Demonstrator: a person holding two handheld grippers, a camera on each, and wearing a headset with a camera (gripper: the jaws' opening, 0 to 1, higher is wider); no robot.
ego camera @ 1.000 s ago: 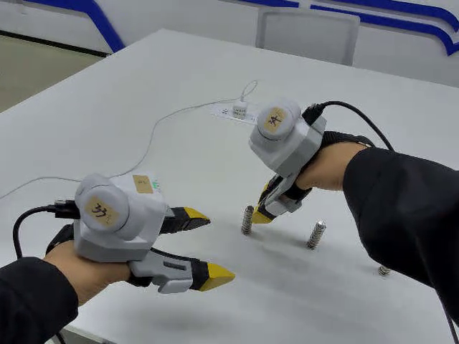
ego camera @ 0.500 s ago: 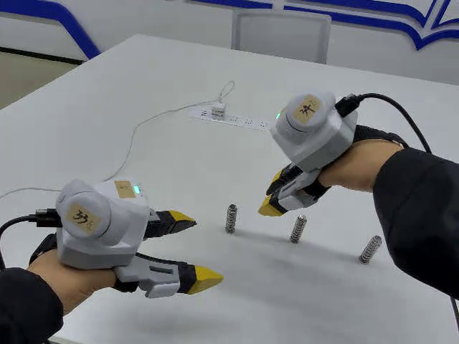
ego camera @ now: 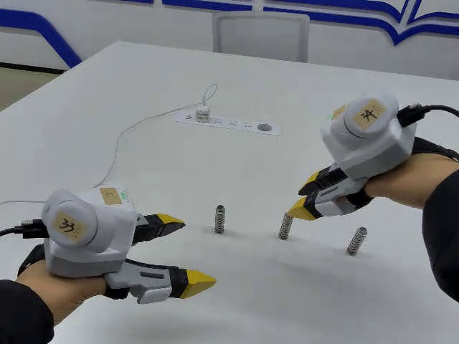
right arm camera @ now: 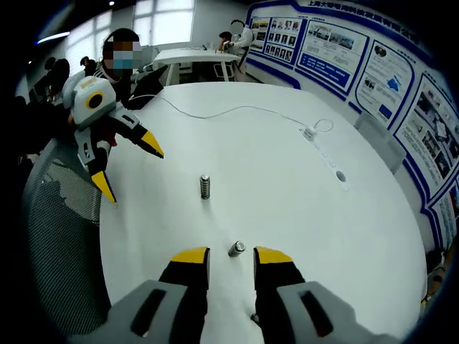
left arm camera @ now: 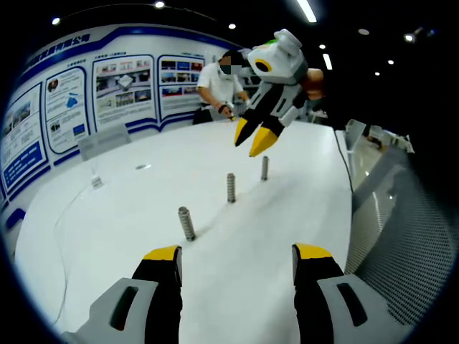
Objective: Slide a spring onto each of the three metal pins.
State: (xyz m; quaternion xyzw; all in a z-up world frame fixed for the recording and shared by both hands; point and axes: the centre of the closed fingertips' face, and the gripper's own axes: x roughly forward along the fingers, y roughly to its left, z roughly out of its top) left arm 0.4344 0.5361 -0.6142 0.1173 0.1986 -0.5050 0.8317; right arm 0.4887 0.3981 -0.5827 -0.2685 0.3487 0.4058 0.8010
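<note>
Item: right gripper (ego camera: 301, 202), which a second earlier had been low beside the end spring (ego camera: 219, 219), now hung just above the middle spring (ego camera: 285, 226), yellow-tipped jaws slightly parted, gripping nothing. Left gripper (ego camera: 192, 252) remained nearer the person than the middle spring, jaws wide apart and empty. Third spring (ego camera: 356, 241) stood on the middle spring's other side; all three were upright grey metal coils in a row on a smooth white table (ego camera: 143, 86). Beyond the middle spring lay a flat white power strip (ego camera: 229, 123) with thin cable; white walls carried blue stripes.
</note>
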